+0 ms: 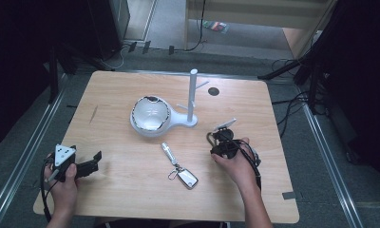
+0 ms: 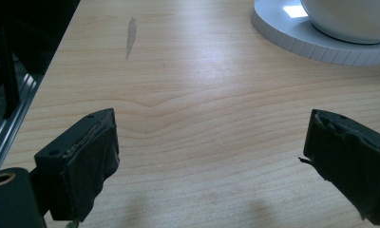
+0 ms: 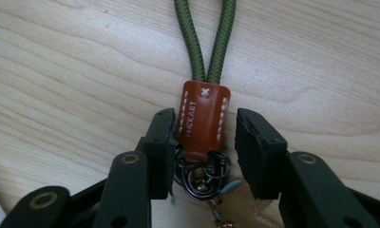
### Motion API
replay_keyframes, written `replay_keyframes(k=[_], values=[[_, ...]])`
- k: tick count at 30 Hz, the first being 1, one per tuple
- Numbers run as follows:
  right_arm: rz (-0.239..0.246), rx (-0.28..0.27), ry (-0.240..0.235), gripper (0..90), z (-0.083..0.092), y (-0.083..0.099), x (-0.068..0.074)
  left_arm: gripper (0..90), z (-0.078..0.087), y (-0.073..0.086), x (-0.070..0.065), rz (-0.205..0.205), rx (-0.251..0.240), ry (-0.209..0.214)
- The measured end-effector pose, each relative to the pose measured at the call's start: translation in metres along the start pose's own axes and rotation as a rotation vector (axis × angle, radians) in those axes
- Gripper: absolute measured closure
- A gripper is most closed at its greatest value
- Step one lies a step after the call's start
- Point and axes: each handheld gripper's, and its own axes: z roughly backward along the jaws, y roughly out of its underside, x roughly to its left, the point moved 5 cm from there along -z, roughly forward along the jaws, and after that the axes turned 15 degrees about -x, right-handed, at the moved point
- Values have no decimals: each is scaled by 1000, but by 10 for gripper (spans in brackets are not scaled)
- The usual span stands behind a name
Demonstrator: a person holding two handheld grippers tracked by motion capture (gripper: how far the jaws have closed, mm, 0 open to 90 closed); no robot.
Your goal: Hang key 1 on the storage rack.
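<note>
Brown leather tab on the green cord loop, stamped lettering running lengthwise along it, seemingly "HICKAET" though unsure, small white stitched cross near its top end, no other text legible

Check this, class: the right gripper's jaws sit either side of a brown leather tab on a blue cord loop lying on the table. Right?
Not quite: the cord loop is green, as the right gripper view shows. The right gripper does have its jaws either side of the brown leather tab on the table.
</note>
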Motion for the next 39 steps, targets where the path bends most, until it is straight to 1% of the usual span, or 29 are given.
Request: replay_keyframes(k=[3, 5, 7, 11, 15, 17, 20, 22, 23, 27, 29, 32, 34, 35, 39], values=[[13, 8, 12, 617, -3, 1, 1, 47, 0, 0, 0, 0, 0, 0], [10, 16, 6, 623, -3, 1, 3, 47, 0, 0, 0, -1, 0, -2], [16, 13, 12, 647, -4, 1, 3, 47, 0, 0, 0, -1, -1, -4], [12, 10, 17, 675, -3, 1, 3, 49, 0, 0, 0, 0, 0, -4], [45, -1, 18, 687, -3, 2, 5, 52, 0, 0, 0, -3, 1, -6], [42, -1, 19, 691, -2, 3, 6, 53, 0, 0, 0, -3, -1, -6], [51, -4, 19, 695, -2, 3, 6, 54, 0, 0, 0, 0, -1, -5], [53, -9, 9, 698, -2, 3, 6, 54, 0, 0, 0, -2, 0, -5], [58, -17, 5, 698, -1, 3, 6, 53, 0, 0, 0, -2, 1, -6], [41, -56, 8, 700, 4, 0, 3, 54, 0, 0, 0, -2, 3, -6], [33, -87, 1, 701, 8, -3, 1, 54, 0, 0, 0, -1, 4, -5], [21, -127, 12, 701, 14, -6, -2, 53, 0, 0, 0, -1, 3, -6], [33, -151, 21, 701, 17, -7, -3, 54, 0, 0, 0, 0, 3, -7], [26, -162, 22, 701, 19, -8, -2, 54, 0, 0, 0, 0, 3, -7], [38, -201, 26, 702, 26, -12, -3, 54, -1, 0, 0, 1, 2, -8]])
